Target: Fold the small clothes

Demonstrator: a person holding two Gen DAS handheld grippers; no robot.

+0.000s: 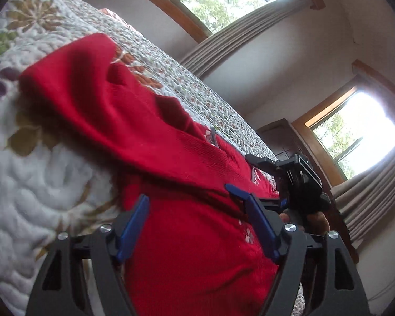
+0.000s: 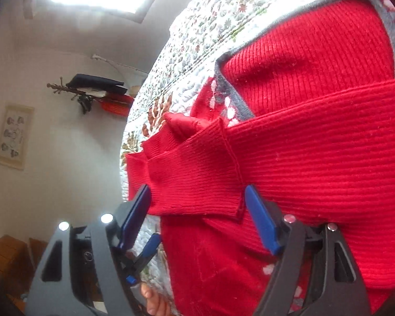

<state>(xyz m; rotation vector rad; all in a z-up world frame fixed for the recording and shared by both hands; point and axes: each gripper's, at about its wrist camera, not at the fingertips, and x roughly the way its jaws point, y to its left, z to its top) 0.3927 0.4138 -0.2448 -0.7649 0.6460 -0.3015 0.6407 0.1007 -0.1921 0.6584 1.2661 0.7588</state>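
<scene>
A red sweater (image 1: 134,121) lay on the floral quilt (image 1: 26,173) of a bed, its sleeve (image 2: 316,158) folded across the body, cuff (image 2: 197,173) pointing toward the quilt's edge. The left gripper (image 1: 194,210) stood open over the knit. The right gripper (image 2: 197,200) was open too, its fingers either side of the cuff.
</scene>
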